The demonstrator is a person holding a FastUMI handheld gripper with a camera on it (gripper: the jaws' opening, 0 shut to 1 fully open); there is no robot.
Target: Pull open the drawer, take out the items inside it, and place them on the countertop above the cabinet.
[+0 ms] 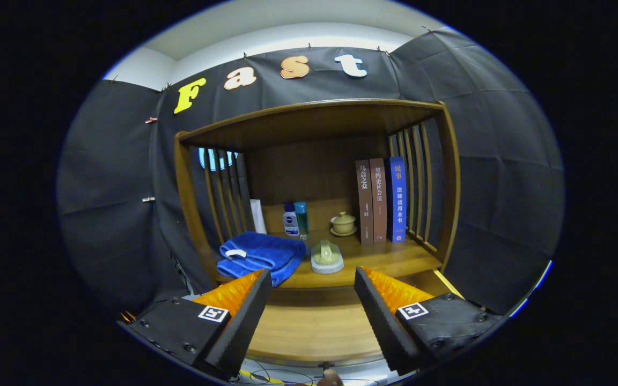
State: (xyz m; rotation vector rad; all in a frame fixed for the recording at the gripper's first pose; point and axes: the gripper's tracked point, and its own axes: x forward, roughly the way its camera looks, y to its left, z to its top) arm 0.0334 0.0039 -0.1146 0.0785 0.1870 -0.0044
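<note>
My gripper is open, with nothing between its fingers, held above the front of a wooden cabinet. Between and below the fingers lies a bare wooden surface; I cannot tell whether it is the drawer's floor or a lower ledge. Beyond the fingertips is the countertop, under a wooden shelf roof. On it, a folded blue towel lies just past the left finger. A pale green scrubbing brush sits ahead of the gap. At the very bottom a small brown knob shows.
Further back on the countertop stand two small bottles, a white tube, a lidded ceramic cup on a saucer and three upright books. Slatted wooden sides close the shelf left and right. Cables lie on the floor below.
</note>
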